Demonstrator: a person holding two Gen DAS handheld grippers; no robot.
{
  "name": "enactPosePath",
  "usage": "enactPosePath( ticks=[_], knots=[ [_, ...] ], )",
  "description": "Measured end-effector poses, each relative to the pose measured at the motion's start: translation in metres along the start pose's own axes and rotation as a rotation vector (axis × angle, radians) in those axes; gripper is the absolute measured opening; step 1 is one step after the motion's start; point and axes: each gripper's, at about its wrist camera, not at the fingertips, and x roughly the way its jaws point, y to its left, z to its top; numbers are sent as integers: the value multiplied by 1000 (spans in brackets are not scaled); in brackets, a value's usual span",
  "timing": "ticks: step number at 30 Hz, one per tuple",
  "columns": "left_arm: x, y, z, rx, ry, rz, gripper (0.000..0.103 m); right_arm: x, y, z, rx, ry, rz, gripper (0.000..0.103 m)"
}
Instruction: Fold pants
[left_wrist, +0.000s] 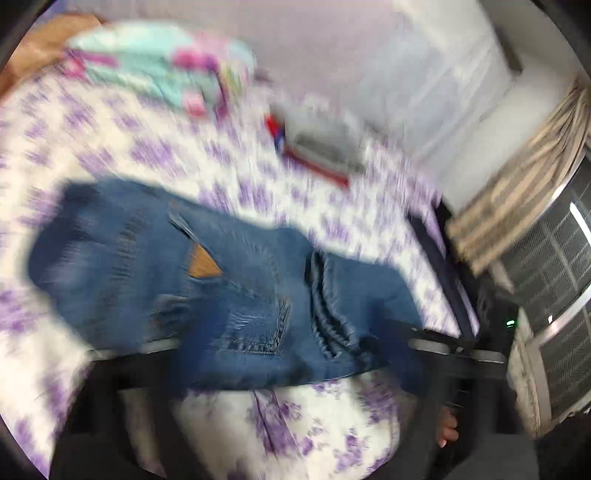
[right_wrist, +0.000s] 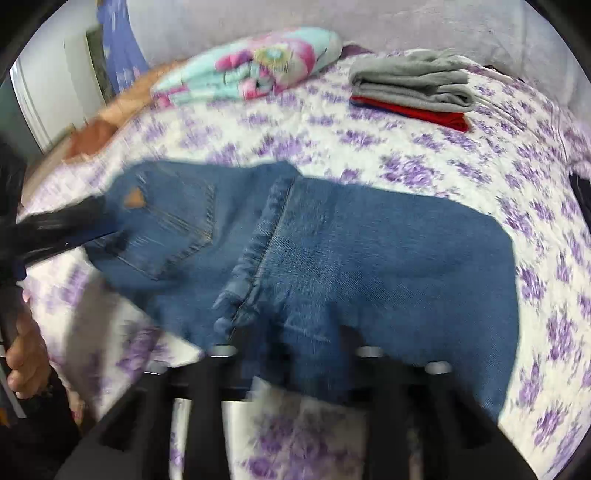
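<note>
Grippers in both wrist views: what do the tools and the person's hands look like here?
Both are black two-finger tools. The left tool and the right tool each have broad black fingers tipped with small silver-grey metal pieces, set on a black crossbar. In the right wrist view the left tool shows as a black, blurred bar. The hand is bare; no sleeve shows.

A home bedroom: floral bedspread, pillow, folded clothes.

Black hand-held gripper, silver-tipped fingers
</note>
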Motion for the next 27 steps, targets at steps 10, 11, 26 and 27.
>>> enactPosePath(
  ticks=[10,11,26,27],
  knots=[
    [-53,45,-35,-203,-30,185,92,-59,-45,-37,101,-115,87,62],
    [-43,58,-40,-271,-2,175,92,-60,-50,-40,110,-113,89,62],
    [32,78,8,-320,-57,249,36,-78,-76,-76,173,-127,34,62],
    [28,70,9,-277,-81,262,35,-77,-75,-76,170,-124,24,62]
  ],
)
